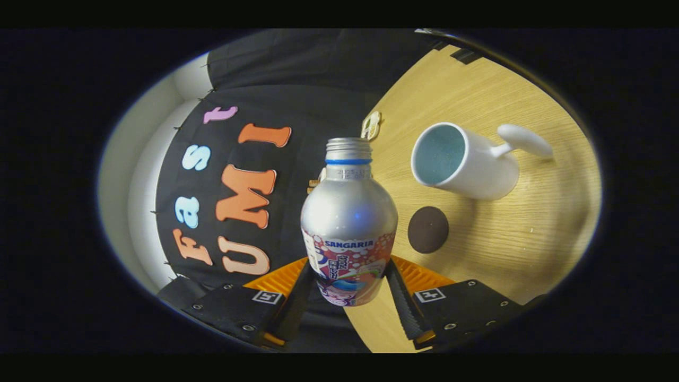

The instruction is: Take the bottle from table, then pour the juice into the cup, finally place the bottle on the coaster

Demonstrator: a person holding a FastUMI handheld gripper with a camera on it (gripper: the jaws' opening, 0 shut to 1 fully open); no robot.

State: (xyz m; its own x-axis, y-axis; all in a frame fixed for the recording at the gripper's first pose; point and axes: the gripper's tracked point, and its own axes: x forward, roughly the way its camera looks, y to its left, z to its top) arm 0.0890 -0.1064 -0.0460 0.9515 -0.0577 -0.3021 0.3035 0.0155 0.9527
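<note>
Bottle (348, 223): held between the two fingers of the tongs (347, 289), one finger pressed to each side of its lower body, neck pointing away from them.
Coaster (428, 229): flat on the worktop (509, 244), just right of the bottle.
Cup (461, 162): on the worktop beyond the coaster, its handle on the side away from the bottle.

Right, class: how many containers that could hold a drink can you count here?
2. The bottle is clamped between the gripper's fingers. The cup stands on the table beyond the coaster. Others could be hidden.
</note>
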